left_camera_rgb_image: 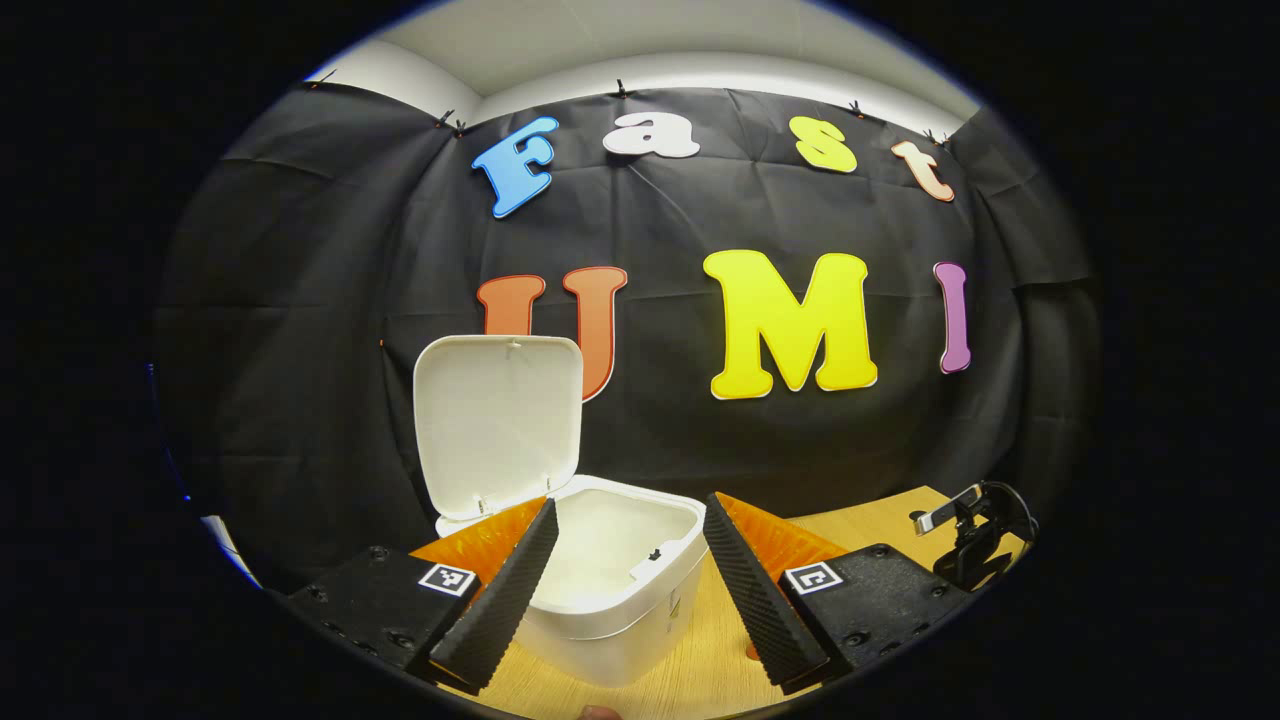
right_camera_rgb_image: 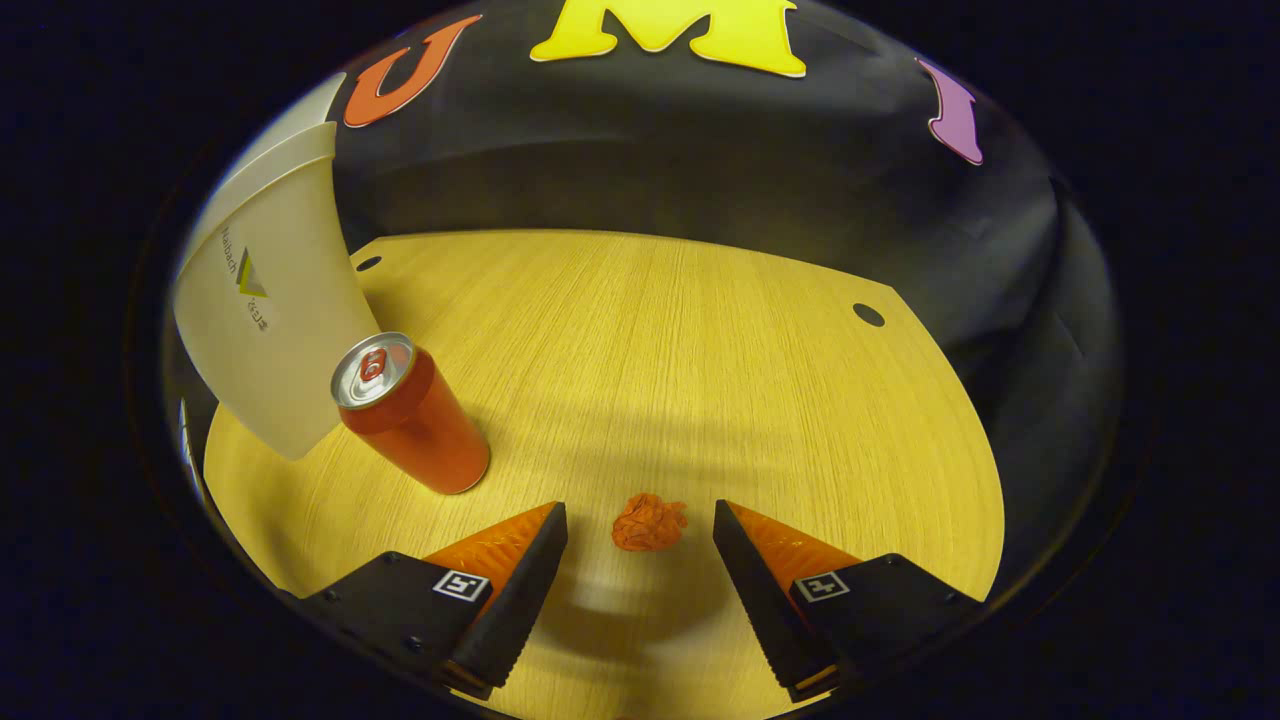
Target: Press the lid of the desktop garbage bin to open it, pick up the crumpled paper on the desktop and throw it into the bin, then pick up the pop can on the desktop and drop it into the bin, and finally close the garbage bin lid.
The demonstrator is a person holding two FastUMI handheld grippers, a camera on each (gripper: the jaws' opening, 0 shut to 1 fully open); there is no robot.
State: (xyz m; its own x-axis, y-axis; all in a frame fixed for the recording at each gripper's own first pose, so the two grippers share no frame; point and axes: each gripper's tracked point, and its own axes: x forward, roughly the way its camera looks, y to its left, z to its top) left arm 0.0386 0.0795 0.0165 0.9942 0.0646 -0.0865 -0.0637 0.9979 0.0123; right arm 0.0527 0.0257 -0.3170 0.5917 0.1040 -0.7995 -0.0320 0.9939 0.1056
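With the white plastic bin's [left_camera_rgb_image: 610, 590] lid [left_camera_rgb_image: 497, 420] up, lower the spread right gripper [right_camera_rgb_image: 640, 545] squarely over the small crumpled orange paper ball [right_camera_rgb_image: 649, 522], seemingly just short of it, near the wooden surface's [right_camera_rgb_image: 700, 330] front edge, then pinch gently.

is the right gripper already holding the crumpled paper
No, in the right gripper view the right gripper is open, and the crumpled paper lies on the desktop between its fingers, untouched.

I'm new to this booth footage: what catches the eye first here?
The white plastic garbage bin stands on the wooden desk with its lid raised. In the right gripper view, a small crumpled orange paper ball lies between the open jaws, and an upright red pop can stands to its left.
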